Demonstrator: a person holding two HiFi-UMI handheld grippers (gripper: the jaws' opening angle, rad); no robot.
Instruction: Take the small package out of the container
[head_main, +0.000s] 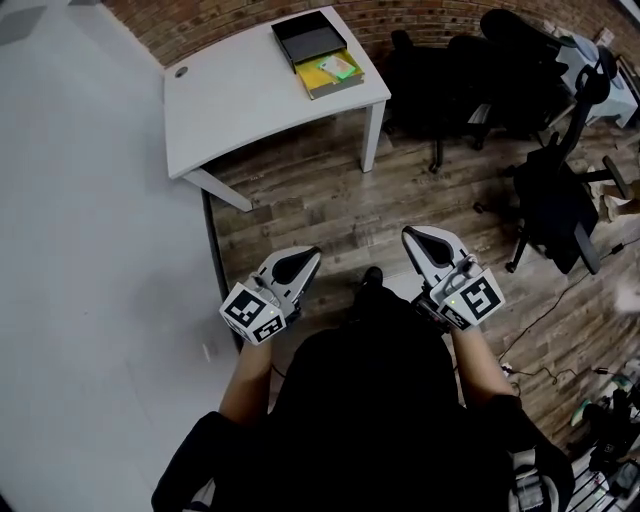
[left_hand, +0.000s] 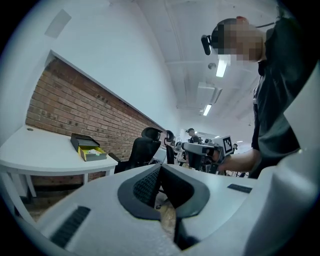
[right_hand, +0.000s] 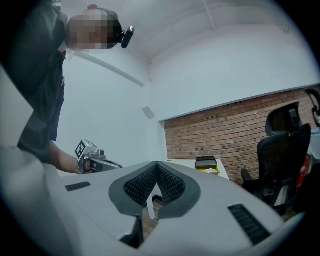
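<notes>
The left gripper (head_main: 303, 262), fingers closed and empty, is held well short of the worktop (head_main: 230, 100). There the small package (head_main: 338, 66) lies in the yellow container (head_main: 330, 90) at the far right corner. The right gripper (head_main: 418, 240) is likewise closed and empty. This appears to be the approach; the next move calls for closing in and opening the fingers.

The head view is looking steeply down; the 2 gripper views are facing level along their jaws toward the far white table (head_main: 240, 100) (left_hand: 30, 150), which all 3 are sharing.

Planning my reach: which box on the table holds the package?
The yellow box, holding a green-and-white package; the black box beside it looks empty.
</notes>
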